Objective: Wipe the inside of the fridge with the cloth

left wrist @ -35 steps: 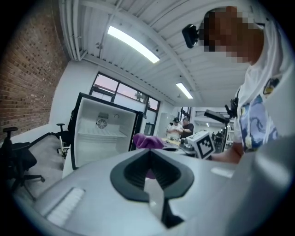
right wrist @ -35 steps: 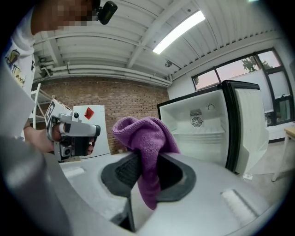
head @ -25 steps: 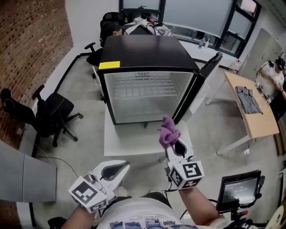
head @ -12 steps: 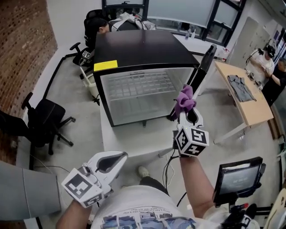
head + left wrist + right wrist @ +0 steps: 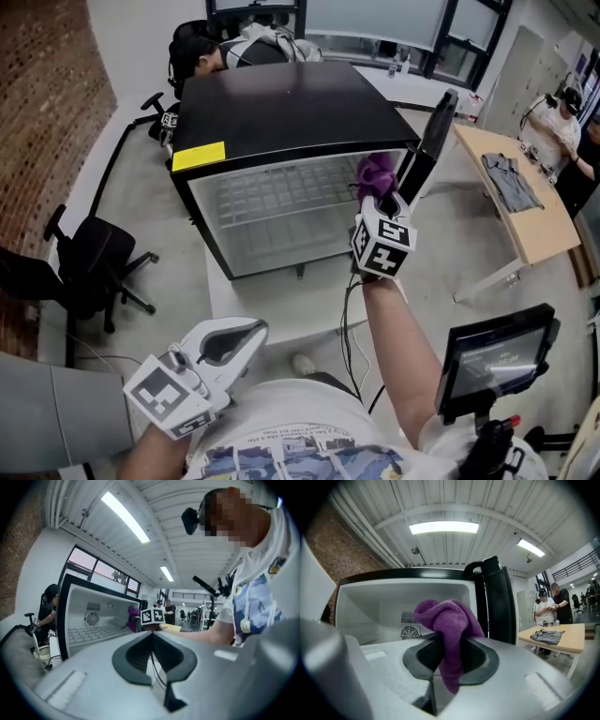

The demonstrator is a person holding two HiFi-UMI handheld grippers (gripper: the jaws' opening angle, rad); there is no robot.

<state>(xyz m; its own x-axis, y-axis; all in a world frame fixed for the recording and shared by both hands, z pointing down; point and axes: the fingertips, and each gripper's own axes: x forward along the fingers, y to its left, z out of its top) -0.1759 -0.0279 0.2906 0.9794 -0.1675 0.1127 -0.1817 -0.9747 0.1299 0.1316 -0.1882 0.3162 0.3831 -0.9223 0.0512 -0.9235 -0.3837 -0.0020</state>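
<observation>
Right gripper (image 5: 381,199): clenched on the purple cloth, raised at the open front of the mini fridge.
Purple cloth (image 5: 448,620): pinched between the right gripper's jaws, bunched above them, one tail hanging below; at the upper right corner of the opening, just beside the door; contact with the inner wall not discernible.
Left gripper (image 5: 152,637): jaws together with nothing between them, held low near the person's torso, well apart from the fridge.
Mini fridge (image 5: 281,103): black outside, white inside, standing on a white tabletop (image 5: 281,292).
Door (image 5: 427,145): swung open on the right side.
Wire shelf (image 5: 281,192): spanning the interior.
Fan grille (image 5: 409,632): low on the back wall.
Yellow sticker (image 5: 199,156): on the top's front left corner.
Surroundings: black office chair (image 5: 94,253) on the floor at left; wooden table (image 5: 539,239) at right, carrying a grey garment (image 5: 511,183).
</observation>
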